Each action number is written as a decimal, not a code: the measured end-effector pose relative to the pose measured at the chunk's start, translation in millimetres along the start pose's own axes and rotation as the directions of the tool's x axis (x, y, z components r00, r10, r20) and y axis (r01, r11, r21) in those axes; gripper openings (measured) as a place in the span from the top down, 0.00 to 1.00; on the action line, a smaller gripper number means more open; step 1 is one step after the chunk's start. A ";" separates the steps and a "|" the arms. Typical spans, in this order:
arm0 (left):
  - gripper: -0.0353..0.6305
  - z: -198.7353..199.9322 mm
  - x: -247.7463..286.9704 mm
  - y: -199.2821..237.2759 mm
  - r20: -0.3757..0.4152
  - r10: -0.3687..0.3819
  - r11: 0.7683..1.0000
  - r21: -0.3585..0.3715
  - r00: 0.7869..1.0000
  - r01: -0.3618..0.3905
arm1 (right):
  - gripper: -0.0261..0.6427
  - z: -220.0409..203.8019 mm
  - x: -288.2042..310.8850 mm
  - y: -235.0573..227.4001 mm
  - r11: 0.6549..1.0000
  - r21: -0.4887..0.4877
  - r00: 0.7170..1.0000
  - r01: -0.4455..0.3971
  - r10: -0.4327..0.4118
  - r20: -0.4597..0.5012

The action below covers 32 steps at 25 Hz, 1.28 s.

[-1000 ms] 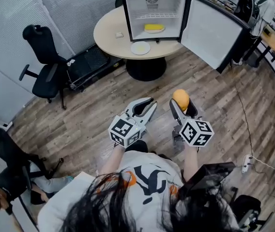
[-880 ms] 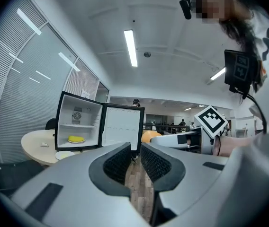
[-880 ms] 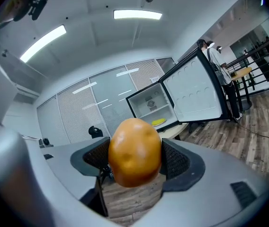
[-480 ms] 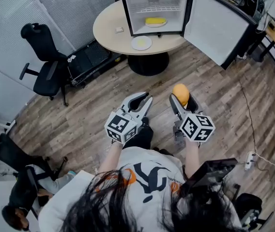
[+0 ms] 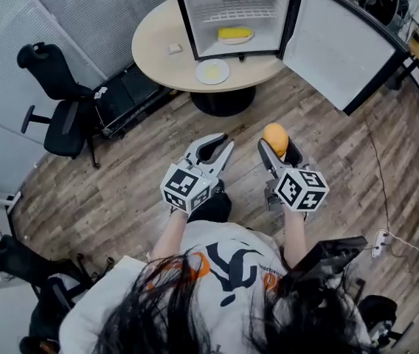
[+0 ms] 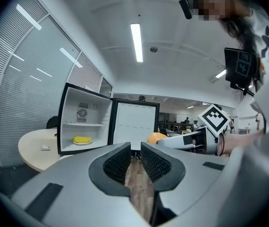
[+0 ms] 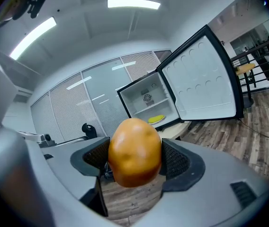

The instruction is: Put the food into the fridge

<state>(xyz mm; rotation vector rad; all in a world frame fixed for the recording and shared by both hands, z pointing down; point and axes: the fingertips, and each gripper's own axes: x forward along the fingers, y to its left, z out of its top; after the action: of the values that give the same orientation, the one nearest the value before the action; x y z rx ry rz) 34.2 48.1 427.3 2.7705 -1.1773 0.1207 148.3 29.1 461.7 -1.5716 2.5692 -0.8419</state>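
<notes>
Since the table [image 5: 158,57] well ahead bears the fridge [image 5: 231,13] with its door [image 5: 338,46] swung wide to the right, the way in looks clear. The right gripper [image 5: 277,147] holds the round orange food [image 5: 275,135] clamped between its jaws over the floor, while the left gripper [image 5: 223,144] is empty, its jaws at a narrow slit. It seems best to keep the squeeze steady on the walk and aim for bare shelf beside the yellow food [image 5: 234,32].
</notes>
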 end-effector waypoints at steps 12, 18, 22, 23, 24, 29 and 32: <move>0.85 17.3 52.2 103.7 -0.015 -0.077 0.997 0.014 0.997 0.077 | 0.44 25.4 115.0 8.5 0.999 0.011 0.999 0.030 -0.030 -0.026; 0.85 18.0 65.9 147.5 -0.009 -0.111 0.994 -0.002 0.994 0.111 | 0.44 28.2 160.1 14.5 0.998 0.003 0.997 0.060 -0.059 -0.041; 0.85 16.8 72.2 168.1 -0.012 -0.135 0.991 -0.006 0.991 0.135 | 0.44 30.0 181.1 17.1 0.997 0.002 0.996 0.083 -0.083 -0.041; 0.85 16.1 72.9 172.1 -0.011 -0.140 0.990 -0.011 0.990 0.140 | 0.44 29.7 184.5 18.0 0.996 0.002 0.995 0.088 -0.088 -0.042; 0.85 15.3 73.4 175.9 -0.011 -0.143 0.990 -0.015 0.990 0.143 | 0.44 29.3 187.3 19.0 0.996 0.002 0.995 0.092 -0.092 -0.043; 0.85 11.0 78.3 189.1 -0.014 -0.161 0.986 -0.034 0.987 0.161 | 0.44 27.8 197.0 18.2 0.993 0.005 0.992 0.117 -0.117 -0.054; 0.85 9.1 81.7 190.6 -0.013 -0.175 0.984 -0.045 0.985 0.174 | 0.44 28.4 199.5 14.8 0.991 0.007 0.990 0.132 -0.131 -0.056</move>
<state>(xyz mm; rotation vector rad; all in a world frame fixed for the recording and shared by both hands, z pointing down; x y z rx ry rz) -46.4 -142.3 445.0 2.8125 -0.9164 0.0995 45.4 -143.6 482.4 -1.7558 2.5158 -0.9212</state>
